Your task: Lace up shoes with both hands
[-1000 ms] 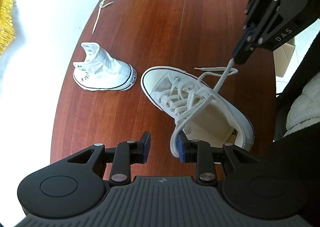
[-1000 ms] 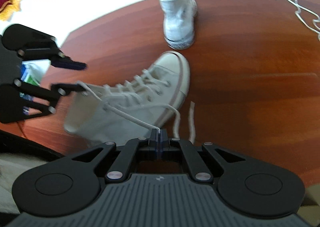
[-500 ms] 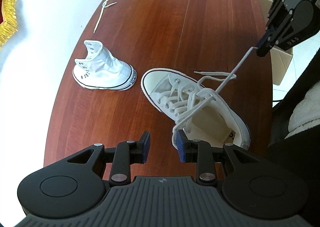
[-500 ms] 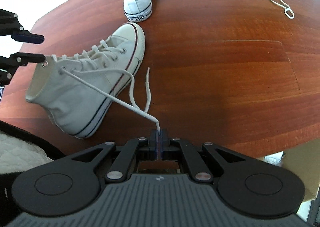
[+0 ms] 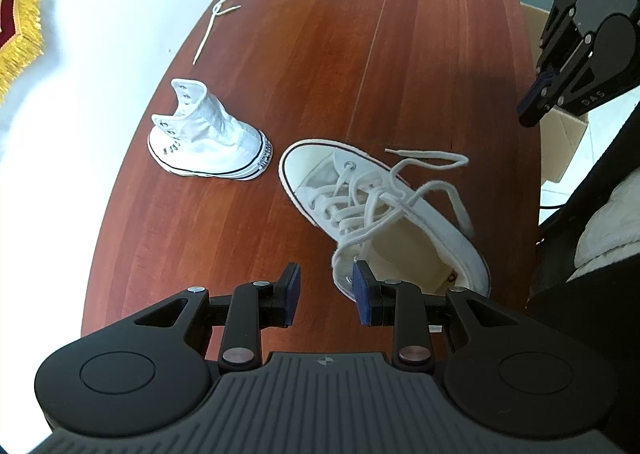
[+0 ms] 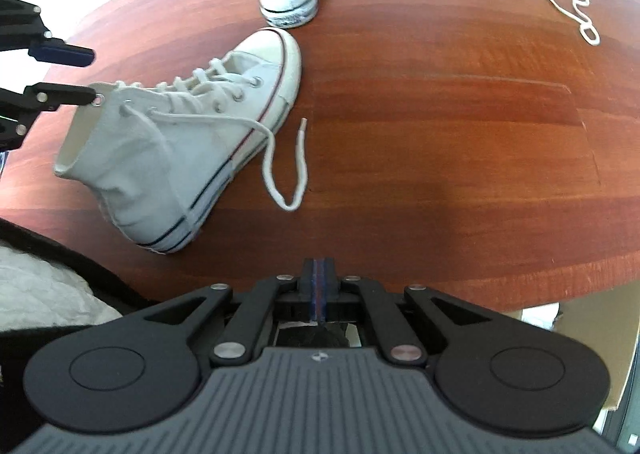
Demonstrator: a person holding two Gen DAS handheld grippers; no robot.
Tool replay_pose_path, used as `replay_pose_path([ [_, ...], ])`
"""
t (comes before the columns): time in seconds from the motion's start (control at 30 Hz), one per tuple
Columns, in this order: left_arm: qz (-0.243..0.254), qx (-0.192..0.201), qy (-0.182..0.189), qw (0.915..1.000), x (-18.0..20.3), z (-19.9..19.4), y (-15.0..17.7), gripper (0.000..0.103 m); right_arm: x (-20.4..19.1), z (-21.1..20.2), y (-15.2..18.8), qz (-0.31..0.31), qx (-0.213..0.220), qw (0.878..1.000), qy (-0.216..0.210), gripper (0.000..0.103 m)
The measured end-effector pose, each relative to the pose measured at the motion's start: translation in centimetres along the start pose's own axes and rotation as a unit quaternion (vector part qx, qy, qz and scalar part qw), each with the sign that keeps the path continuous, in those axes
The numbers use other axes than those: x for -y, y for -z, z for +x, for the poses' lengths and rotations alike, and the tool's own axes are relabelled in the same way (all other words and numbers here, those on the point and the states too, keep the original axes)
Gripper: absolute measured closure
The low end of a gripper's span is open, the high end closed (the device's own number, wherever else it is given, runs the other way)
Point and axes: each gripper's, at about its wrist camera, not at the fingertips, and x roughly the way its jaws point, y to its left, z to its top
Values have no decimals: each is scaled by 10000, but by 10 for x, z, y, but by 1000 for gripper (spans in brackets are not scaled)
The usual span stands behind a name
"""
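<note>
My left claw (image 5: 325, 290) gapes wide at the collar of the laced shoe (image 6: 180, 142) on the tabletop (image 6: 440, 126). My right claw (image 6: 319, 286) is pressed closed, empty; the lace end (image 6: 298, 158) lies loose beside the shoe.

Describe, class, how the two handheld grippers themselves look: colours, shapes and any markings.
Both are matte black plastic. Each has a ribbed grey-black body, two round discs at the sides, and linkage arms with silver screws. The left gripper and right gripper carry blue pads on their fingers. Seen from the left wrist, the right gripper bears white letters "DAS". No cables or sleeves show.
</note>
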Motion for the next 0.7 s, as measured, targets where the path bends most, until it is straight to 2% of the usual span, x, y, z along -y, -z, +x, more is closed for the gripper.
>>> replay_pose_path([
  [0.23,-567,-12,192,9982,-5,-3,1,72,-5,3,-11,-289,9,9995,-126,100],
  [0.3,-946,-24,392,9947,-11,-4,4,72,-7,5,-17,-428,10,9990,-153,100],
  [0.7,-1962,-169,477,9793,-15,3,11,72,-10,23,-50,-950,8,9951,-290,100],
])
